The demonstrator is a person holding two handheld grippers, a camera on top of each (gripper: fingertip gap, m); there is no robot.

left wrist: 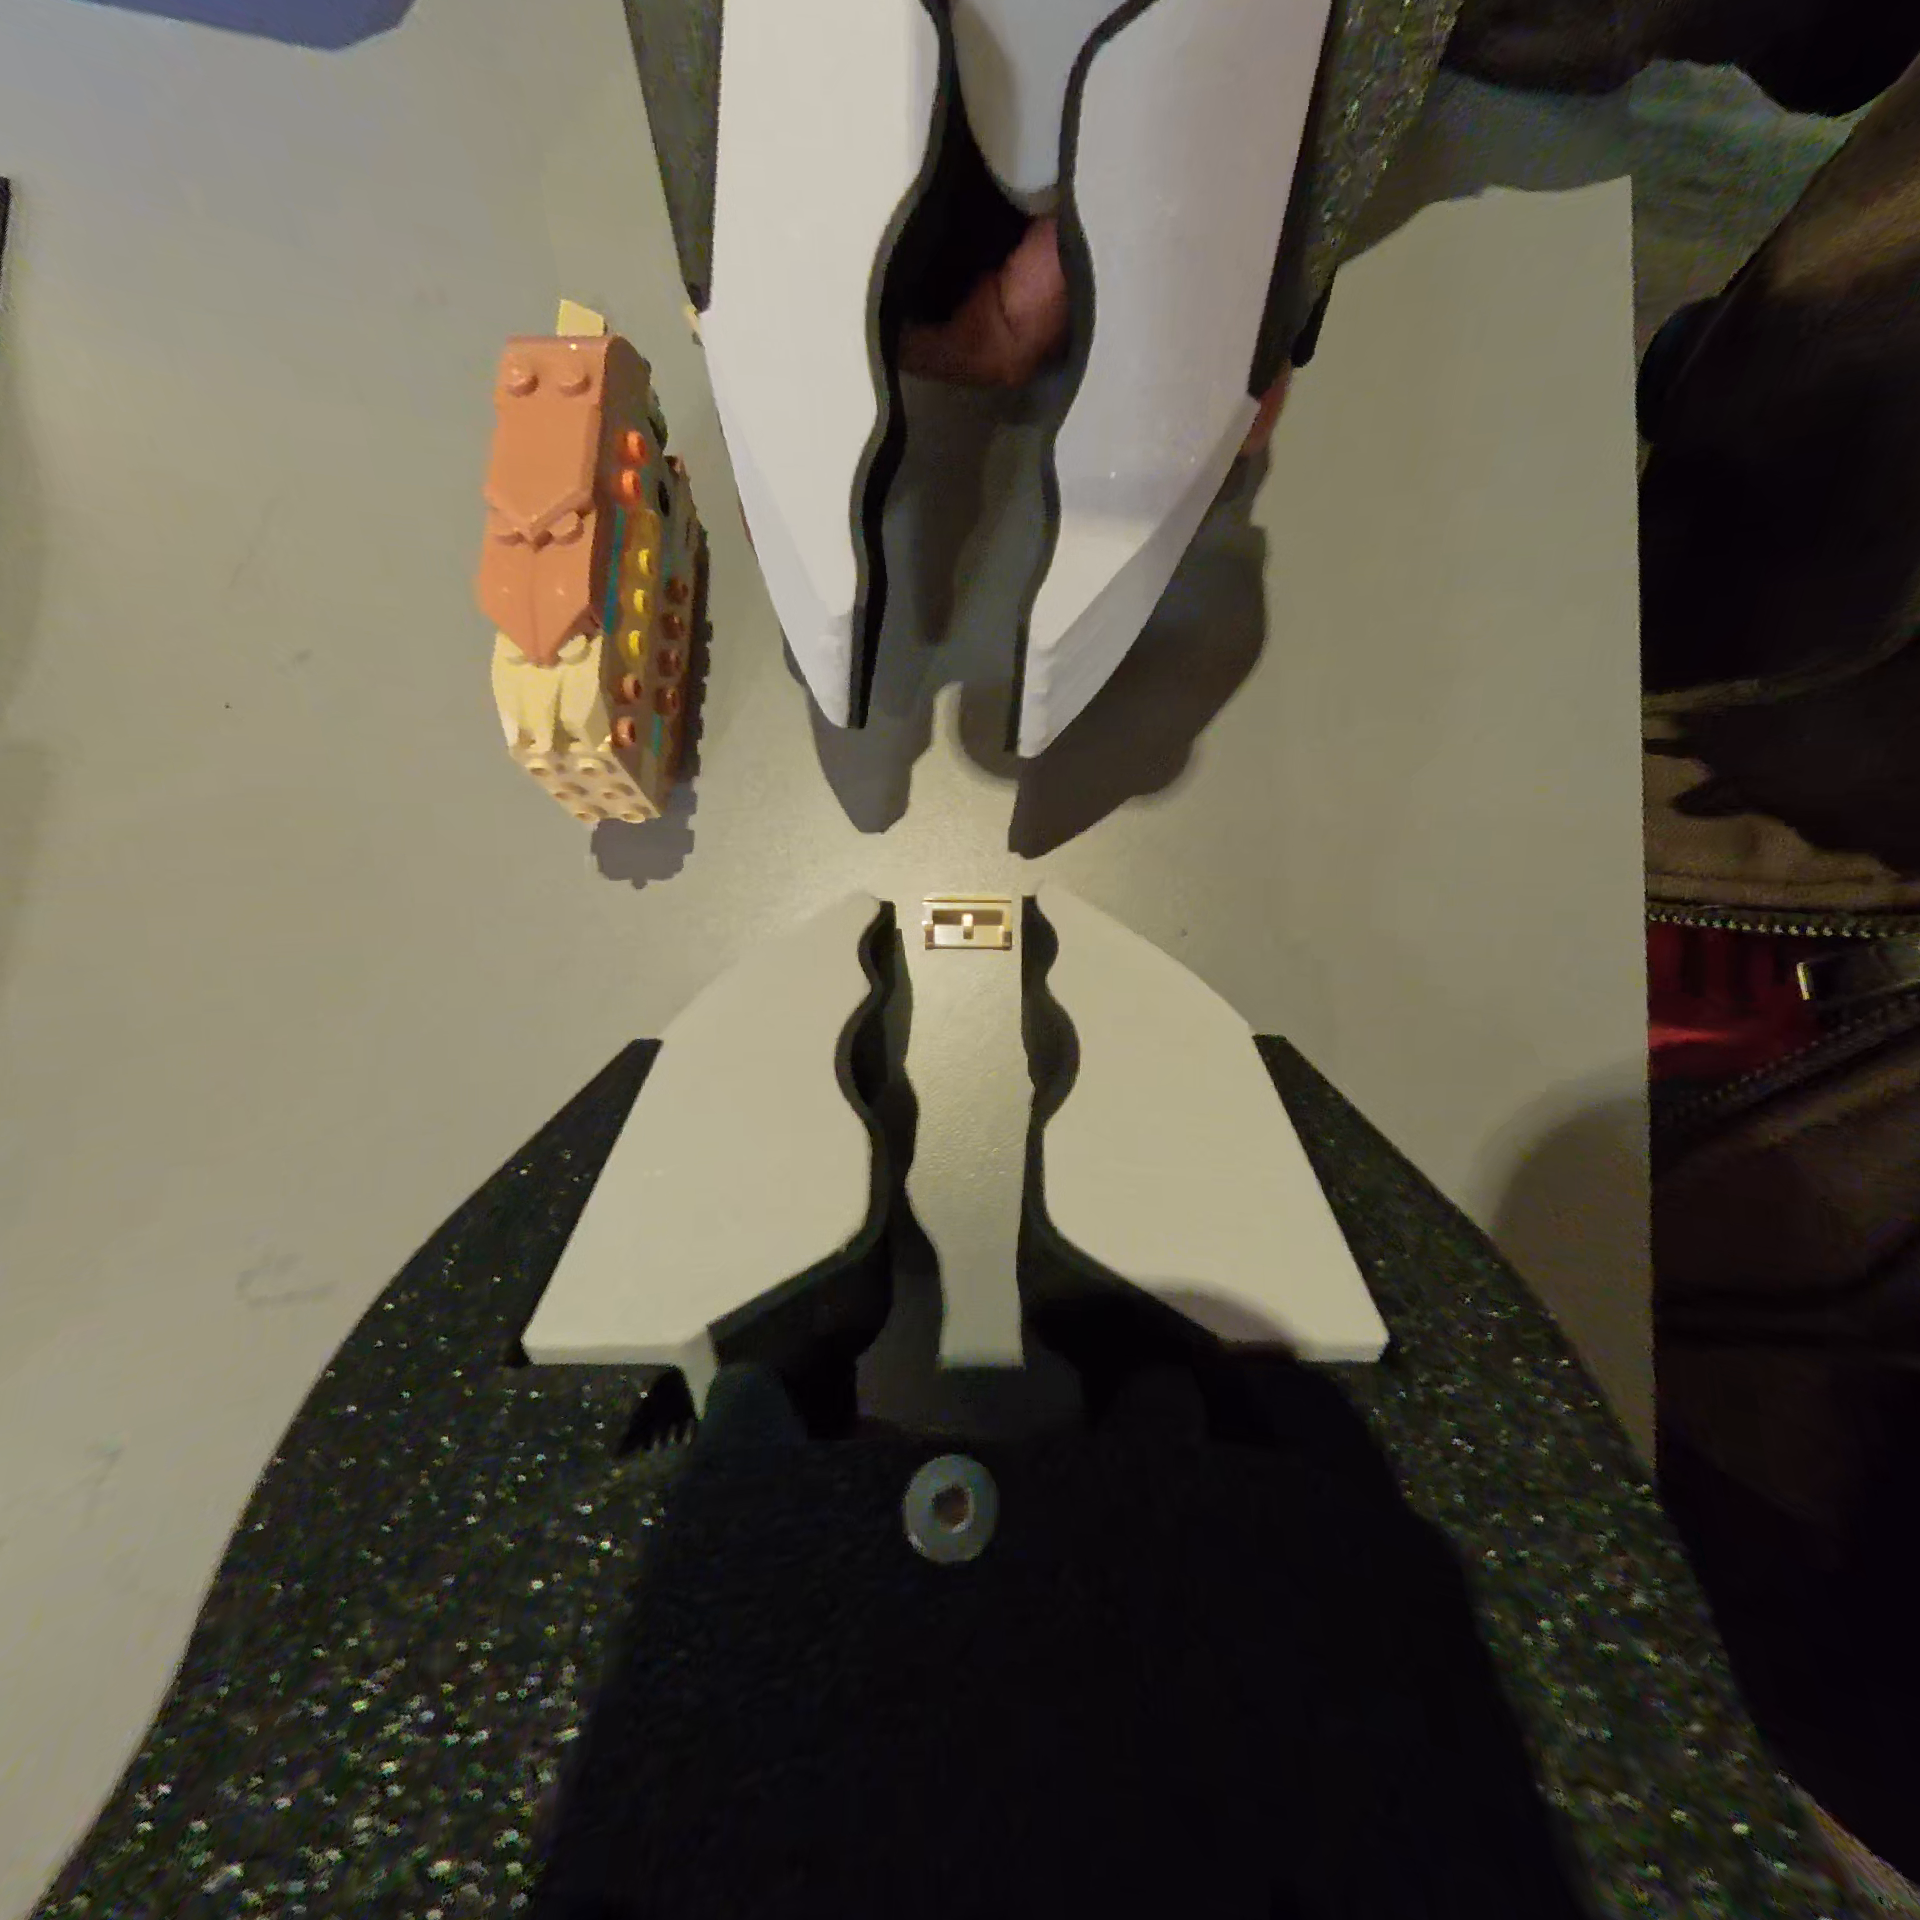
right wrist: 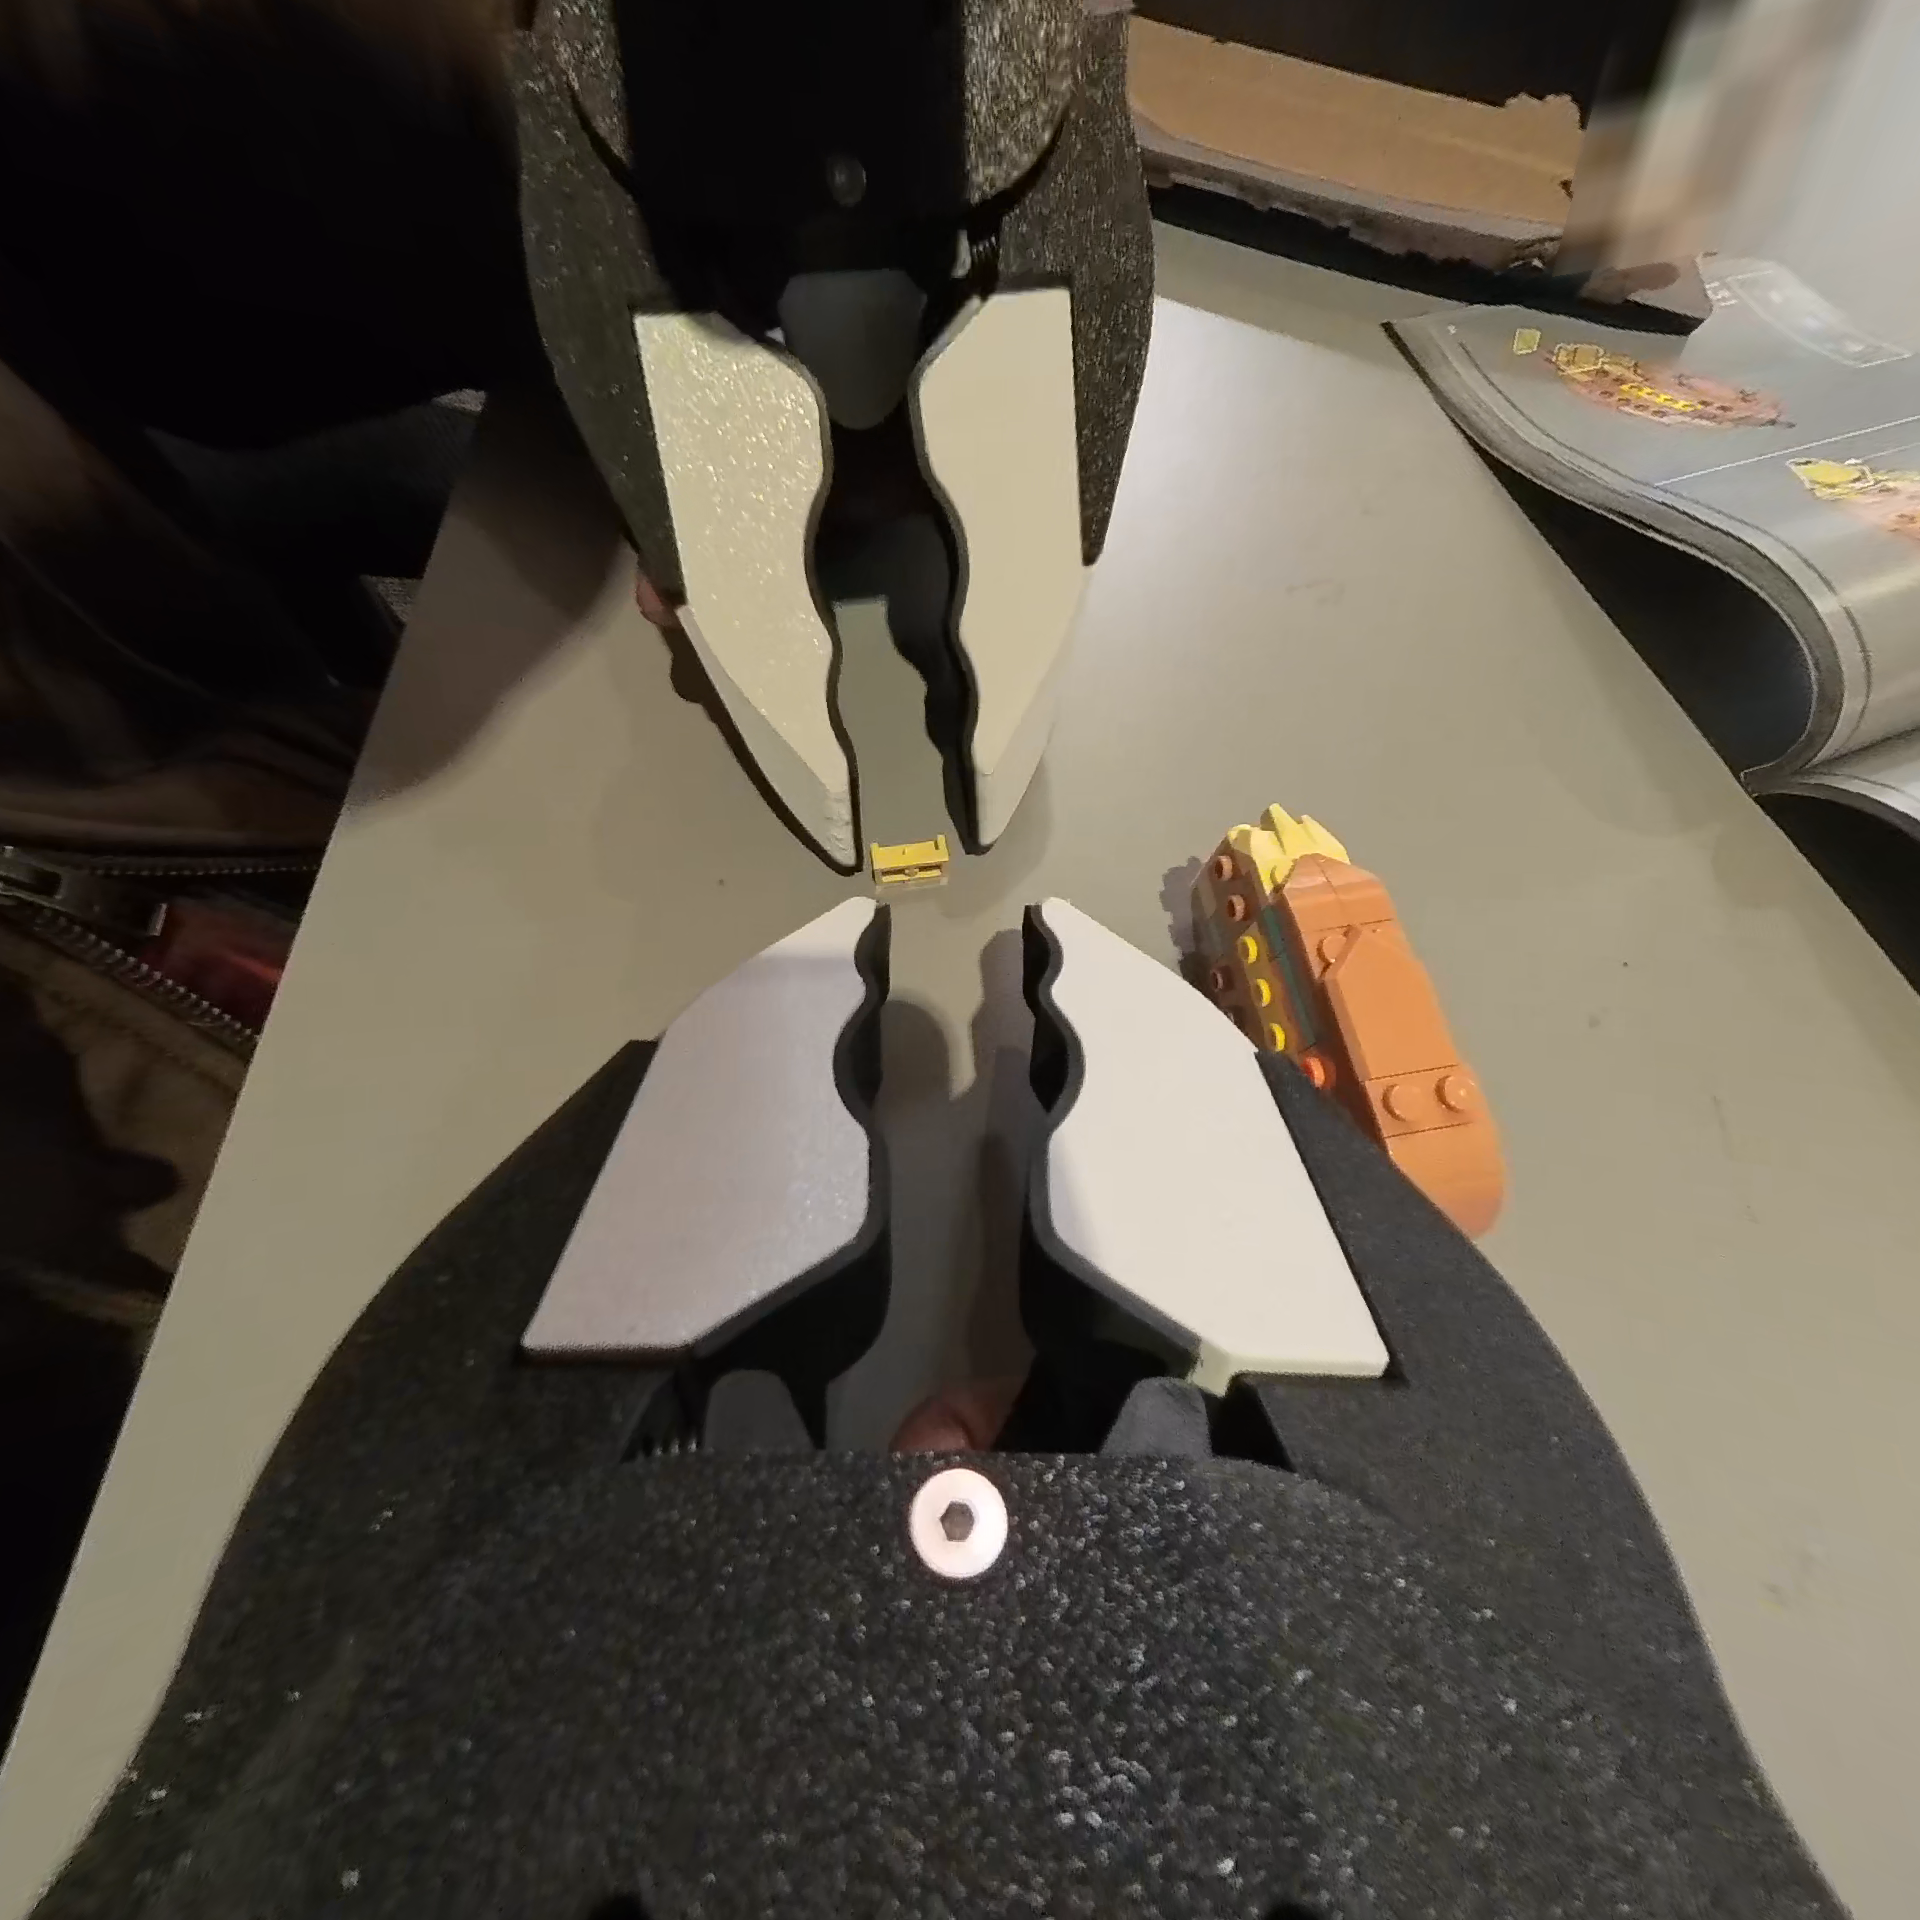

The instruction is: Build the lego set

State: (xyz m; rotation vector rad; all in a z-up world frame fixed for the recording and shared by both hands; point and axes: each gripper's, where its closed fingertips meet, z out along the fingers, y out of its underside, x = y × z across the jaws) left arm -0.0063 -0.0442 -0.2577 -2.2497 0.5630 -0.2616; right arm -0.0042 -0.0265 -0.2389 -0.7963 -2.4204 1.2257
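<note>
A small yellow-tan lego piece (left wrist: 967, 924) lies on the grey table (left wrist: 312, 1039) between the fingertips of my left gripper (left wrist: 961, 914). The jaws stand on either side of it, with a thin gap showing on one side. The piece (right wrist: 911, 864) and my left gripper (right wrist: 909, 854) also show in the right wrist view. My right gripper (right wrist: 956, 914) is open and empty, tip to tip with the left one; it enters the left wrist view (left wrist: 935, 732) from the top. The part-built brown, tan and yellow lego model (left wrist: 592, 582) lies on its side beside the grippers (right wrist: 1340, 997).
An open instruction booklet (right wrist: 1714, 499) lies at the far right of the table, with a cardboard box (right wrist: 1351, 135) behind it. A person in a dark jacket (left wrist: 1766, 727) sits at the table's edge (right wrist: 343, 831). Both grippers' tips are close together, under 4 cm apart.
</note>
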